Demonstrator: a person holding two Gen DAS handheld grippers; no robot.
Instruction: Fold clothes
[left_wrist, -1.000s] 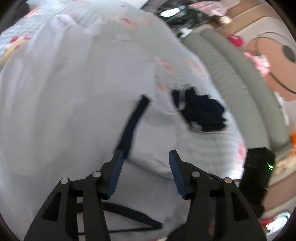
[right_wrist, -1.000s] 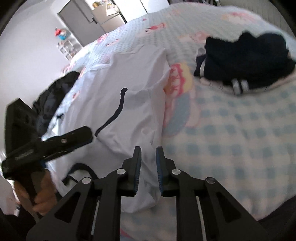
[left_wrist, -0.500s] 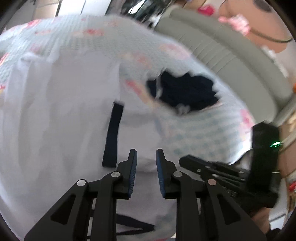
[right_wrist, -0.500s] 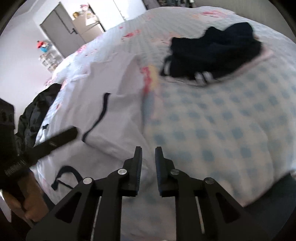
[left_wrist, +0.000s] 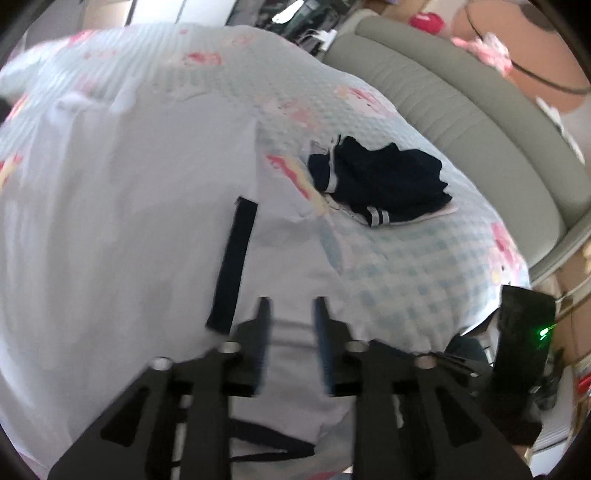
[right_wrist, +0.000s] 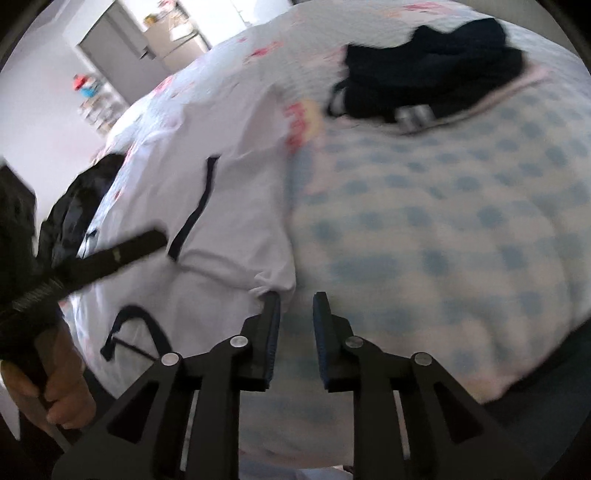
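White shirt (left_wrist: 122, 206) lay partly folded on the bed (right_wrist: 424, 229); both grippers, left (left_wrist: 290, 310) and right (right_wrist: 295, 304), were opening, holding nothing; more folds remained.

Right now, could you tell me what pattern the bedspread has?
The bedspread has a pale blue and white check with pink cartoon prints; the check shows best in the right wrist view.

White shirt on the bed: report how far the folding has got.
Done: one side of the white shirt is folded over, its dark trim lying on top, and a dark garment sits bundled apart on the checked bedspread.
In hand: nothing; the left hand-held gripper and right hand-held gripper are both opening, with no cloth pinched.
Left: the remaining folds.
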